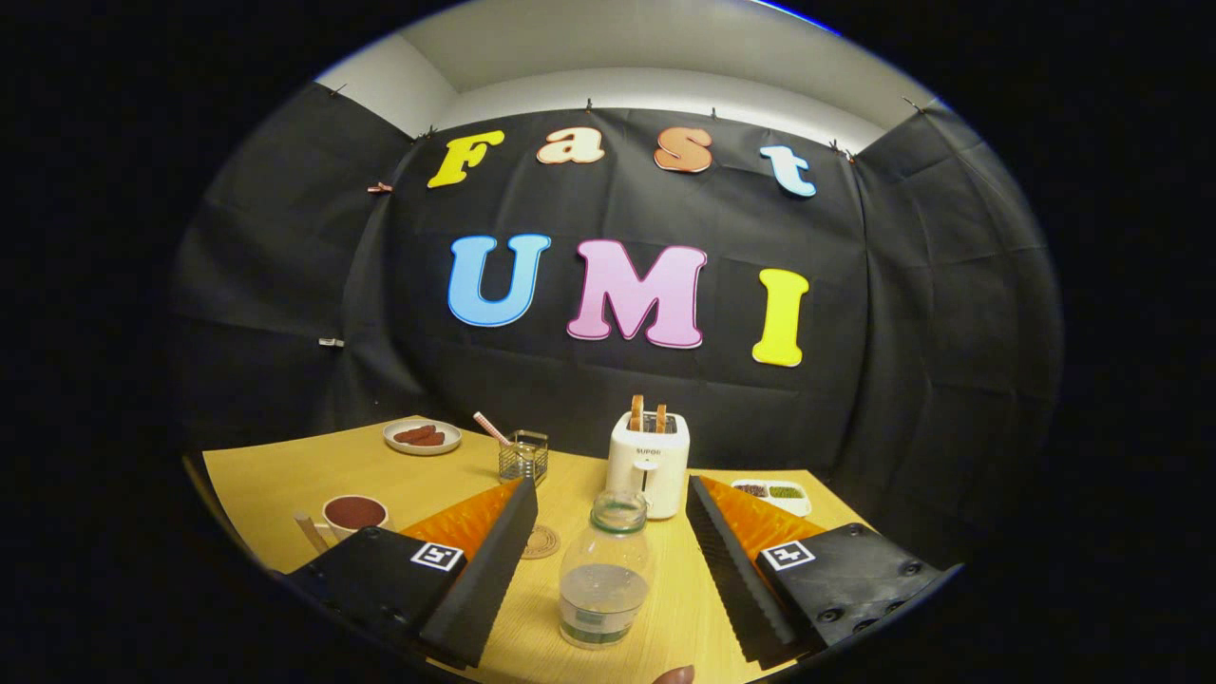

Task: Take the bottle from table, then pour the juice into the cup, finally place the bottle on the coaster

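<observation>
- Two fingers of the gripper reach out over a yellow wooden table in the gripper view, and they are spread wide apart, pinching nothing.
- Between the fingers stands the bottle. It is clear, upright, with no cap on top, and has a little clear juice at the bottom (less than half full). Neither finger touches it; there is a gap on each side.
- Beside the left finger, partly hidden by it, a small round coaster lies flat on the table. It is near the bottle but not touching it.
- Farther to the left sits the cup, white, with something dark red inside. A pale stick lies just beside it.
- Beyond the bottle stands a white toaster with two slices of toast poking out of the top.
- Left of the toaster is a small wire basket with a striped straw leaning out of it.
- At the far left of the table is a white plate with brown food on it (I cannot tell what kind).
- Right of the toaster, past the right finger, is a white tray with two parts, one holding dark bits and one holding green bits.
- At the near edge of the table, a fingertip of a person peeks in.
</observation>
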